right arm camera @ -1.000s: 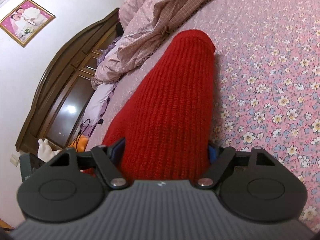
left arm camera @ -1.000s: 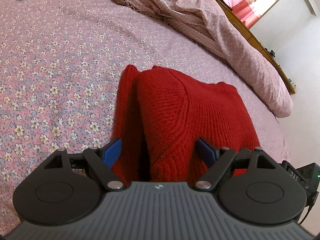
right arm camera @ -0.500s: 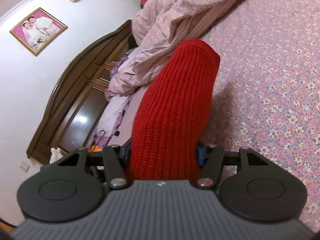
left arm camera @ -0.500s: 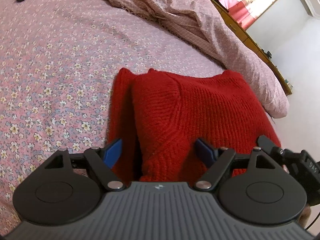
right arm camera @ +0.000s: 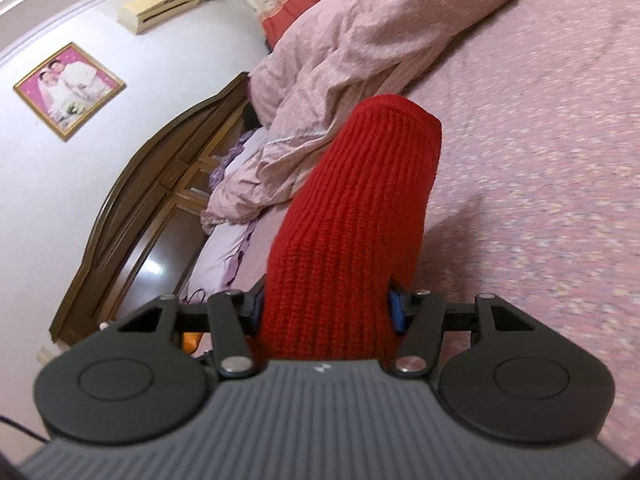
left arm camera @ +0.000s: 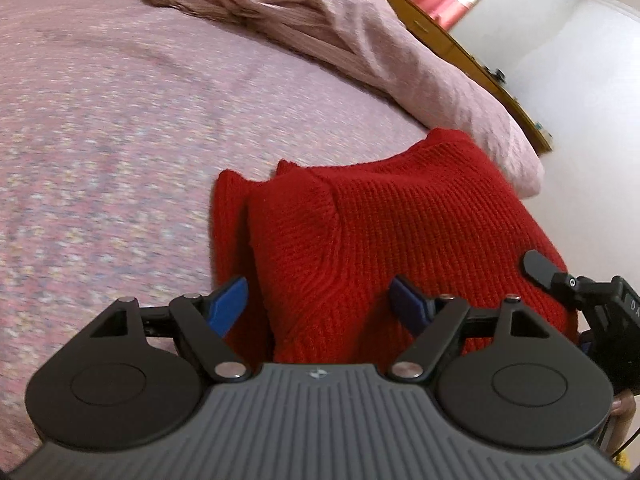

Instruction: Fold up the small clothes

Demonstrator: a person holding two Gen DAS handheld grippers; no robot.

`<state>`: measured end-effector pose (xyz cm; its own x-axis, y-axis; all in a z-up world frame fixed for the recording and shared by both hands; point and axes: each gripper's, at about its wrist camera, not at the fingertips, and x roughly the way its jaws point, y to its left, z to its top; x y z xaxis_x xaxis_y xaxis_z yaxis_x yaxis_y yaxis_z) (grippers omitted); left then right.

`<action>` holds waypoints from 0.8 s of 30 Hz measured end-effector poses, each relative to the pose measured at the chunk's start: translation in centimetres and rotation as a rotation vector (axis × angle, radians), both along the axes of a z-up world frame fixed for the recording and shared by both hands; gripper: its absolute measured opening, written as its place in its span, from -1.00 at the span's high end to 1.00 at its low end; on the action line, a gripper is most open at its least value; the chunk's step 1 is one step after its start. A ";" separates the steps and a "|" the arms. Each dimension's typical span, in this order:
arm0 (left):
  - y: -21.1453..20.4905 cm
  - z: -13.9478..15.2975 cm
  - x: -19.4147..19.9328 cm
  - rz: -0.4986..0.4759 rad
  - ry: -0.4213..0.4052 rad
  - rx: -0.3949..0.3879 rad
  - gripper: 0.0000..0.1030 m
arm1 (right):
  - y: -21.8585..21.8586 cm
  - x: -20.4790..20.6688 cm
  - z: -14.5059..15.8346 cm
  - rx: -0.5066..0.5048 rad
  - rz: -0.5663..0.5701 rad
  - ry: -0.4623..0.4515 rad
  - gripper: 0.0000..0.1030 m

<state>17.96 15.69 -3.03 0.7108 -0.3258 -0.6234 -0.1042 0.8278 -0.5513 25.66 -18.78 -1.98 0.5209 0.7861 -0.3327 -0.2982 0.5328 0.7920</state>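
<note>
Bedroom scene: pink flowered bedsheet covers the bed, with a rumpled pink quilt heaped along the far side. White walls, a framed photo and an air conditioner up high, dark wooden headboard behind the pillows in the right wrist view.

Red knit sweater lies partly folded on the sheet near the bed's edge, thick fold facing the left camera, a thinner layer sticking out on its left side. Left gripper has its jaws spread wide around the near end of the fold; blue pads stand apart from the knit on the left, right pad just beside or touching it, cannot tell which. Right gripper is closing on a bunched, ribbed part of the sweater, pads pressed into both sides, and that part rises clear of the sheet. Its black tip also shows at the sweater's right edge in the left view.
</note>
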 end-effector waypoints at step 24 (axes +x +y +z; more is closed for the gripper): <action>-12.3 -0.3 -1.2 -0.236 0.066 0.215 -0.59 | -10.1 -4.6 -5.3 -0.163 -0.182 0.161 -0.23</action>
<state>16.79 3.40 -3.31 0.5872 -0.3329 -0.7378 0.0746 0.9299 -0.3601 21.03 -28.86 -7.30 0.5787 0.6139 -0.5369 -0.0631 0.6901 0.7210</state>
